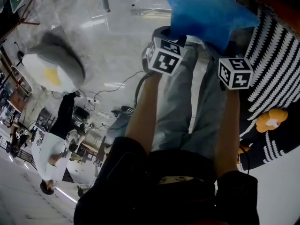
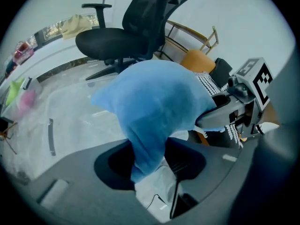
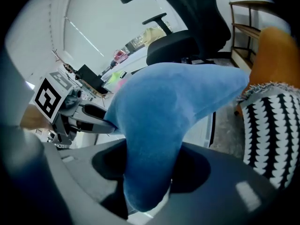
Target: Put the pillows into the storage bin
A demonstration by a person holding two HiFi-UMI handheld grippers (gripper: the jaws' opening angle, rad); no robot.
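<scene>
Blue pillow held aloft, one corner pinched in the left tool and another clamped in the right tool, close by the clear storage bin. The step in hand appears to be the carry to the bin. The next move calls for lowering the pillow inside the bin's walls before both tools let go. An egg-patterned pillow and a striped pillow lie to either side.

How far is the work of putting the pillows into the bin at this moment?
Done: nothing that I can confirm inside the clear bin. In hand: the left gripper and the right gripper both clamp the blue pillow, held up in the air. Left: the striped pillow and the egg pillow, both untouched.
</scene>
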